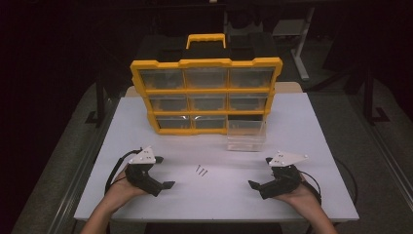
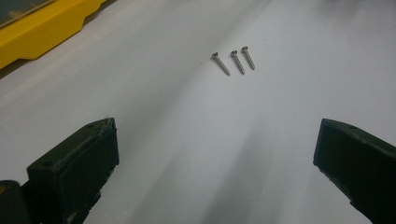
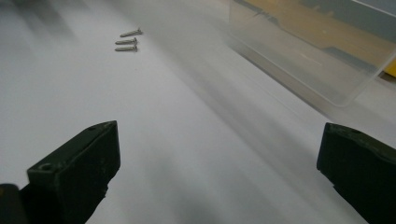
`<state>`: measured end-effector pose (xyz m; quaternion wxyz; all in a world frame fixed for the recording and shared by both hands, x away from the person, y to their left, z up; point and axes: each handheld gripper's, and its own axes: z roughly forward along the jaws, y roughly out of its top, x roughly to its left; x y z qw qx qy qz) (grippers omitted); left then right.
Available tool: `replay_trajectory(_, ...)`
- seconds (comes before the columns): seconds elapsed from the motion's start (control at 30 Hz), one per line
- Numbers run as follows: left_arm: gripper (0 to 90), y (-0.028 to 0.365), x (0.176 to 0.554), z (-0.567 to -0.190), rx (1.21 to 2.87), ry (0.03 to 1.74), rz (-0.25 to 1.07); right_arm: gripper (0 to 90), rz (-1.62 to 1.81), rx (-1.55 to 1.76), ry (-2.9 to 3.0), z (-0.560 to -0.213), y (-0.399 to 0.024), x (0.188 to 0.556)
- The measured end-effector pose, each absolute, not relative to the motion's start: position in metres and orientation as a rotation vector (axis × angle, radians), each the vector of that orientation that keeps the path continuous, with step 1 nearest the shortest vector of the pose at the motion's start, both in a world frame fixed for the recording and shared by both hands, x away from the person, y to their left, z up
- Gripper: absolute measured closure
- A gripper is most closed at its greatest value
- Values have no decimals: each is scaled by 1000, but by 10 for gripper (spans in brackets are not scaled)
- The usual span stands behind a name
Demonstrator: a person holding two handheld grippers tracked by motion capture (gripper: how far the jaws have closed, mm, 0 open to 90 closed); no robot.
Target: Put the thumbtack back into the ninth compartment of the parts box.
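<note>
Beyond both claws, at the far side of the white rectangular table (image 1: 302, 146), stands a yellow plastic organiser case (image 1: 207, 95) with a grid of clear-fronted drawers and a yellow carry handle on top. It is upright, its drawer face turned toward the person. One clear plastic drawer (image 1: 246, 135) is drawn out of the bottom right slot and stands on the table just in front of the case; it lies ahead of the right gripper (image 1: 257, 185) and to the right in the right gripper view (image 3: 317, 51).

Between the two claws, slightly farther out on the table, lie three small metal screws (image 1: 201, 170) side by side, close together and roughly parallel. In the left gripper view they lie ahead of the jaws and a little right of centre (image 2: 233, 60); in the right gripper view they lie ahead and to the upper left (image 3: 127, 41). They are apart from both claws.

Left gripper (image 1: 164, 171): held in the person's left hand (image 1: 119, 190) low over the table, jaws spread wide, nothing between them. A corner of the yellow case shows at its upper left.

Right gripper: held in the person's right hand (image 1: 302, 197), jaws likewise spread wide and empty, pointing inward toward the screws.
</note>
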<state>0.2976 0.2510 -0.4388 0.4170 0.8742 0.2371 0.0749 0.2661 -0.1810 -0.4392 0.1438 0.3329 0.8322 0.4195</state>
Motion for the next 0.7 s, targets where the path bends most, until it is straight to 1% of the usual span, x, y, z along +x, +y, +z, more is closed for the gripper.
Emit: replay_trajectory(0.7, 0, 244, 309, -434, 2168, 606, 157, 0, 1204, 954, 2405, -440, -181, 267)
